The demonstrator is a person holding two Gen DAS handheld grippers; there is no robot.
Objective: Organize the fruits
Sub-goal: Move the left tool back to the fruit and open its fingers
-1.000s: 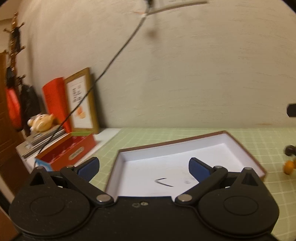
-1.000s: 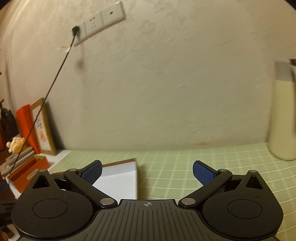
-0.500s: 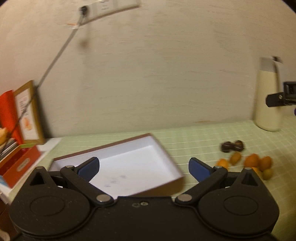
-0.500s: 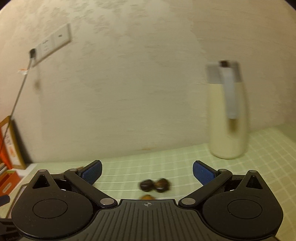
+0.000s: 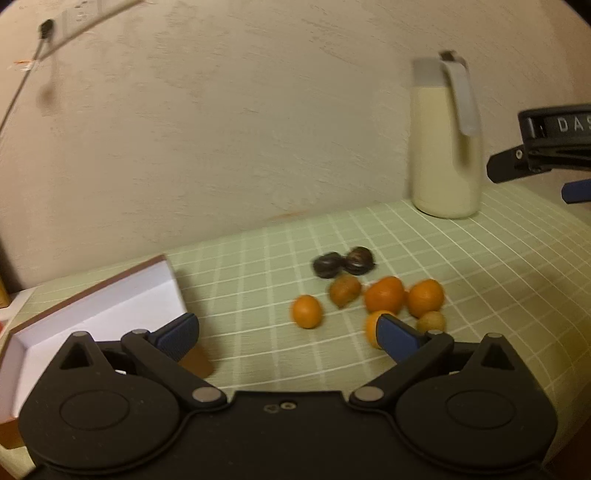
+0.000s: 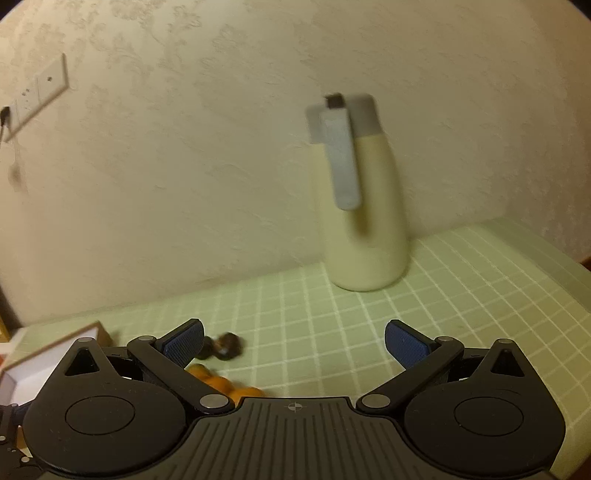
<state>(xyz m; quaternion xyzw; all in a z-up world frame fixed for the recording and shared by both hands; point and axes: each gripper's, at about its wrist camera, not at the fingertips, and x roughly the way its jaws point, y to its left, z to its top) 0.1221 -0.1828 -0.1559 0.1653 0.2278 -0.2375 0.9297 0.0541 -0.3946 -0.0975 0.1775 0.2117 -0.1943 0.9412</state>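
Several small orange fruits [image 5: 384, 294] and two dark round fruits [image 5: 343, 263] lie in a loose cluster on the green checked tablecloth [image 5: 480, 280]. An open white box with a brown rim [image 5: 110, 306] lies to their left. My left gripper [image 5: 288, 336] is open and empty, above the cloth just short of the fruits. My right gripper [image 6: 294, 343] is open and empty; the dark fruits [image 6: 223, 346] and orange fruits [image 6: 210, 376] show by its left finger. The right gripper also shows at the right edge of the left wrist view [image 5: 546, 155].
A tall cream jug with a grey lid and handle [image 5: 445, 144] stands by the wall at the back right, also in the right wrist view [image 6: 360, 206]. A wall socket with a plugged cable [image 5: 48, 26] is at the upper left.
Both views have swung to the right: the box slid to the left, and the fruits and the jug came into view. Both grippers stay open.
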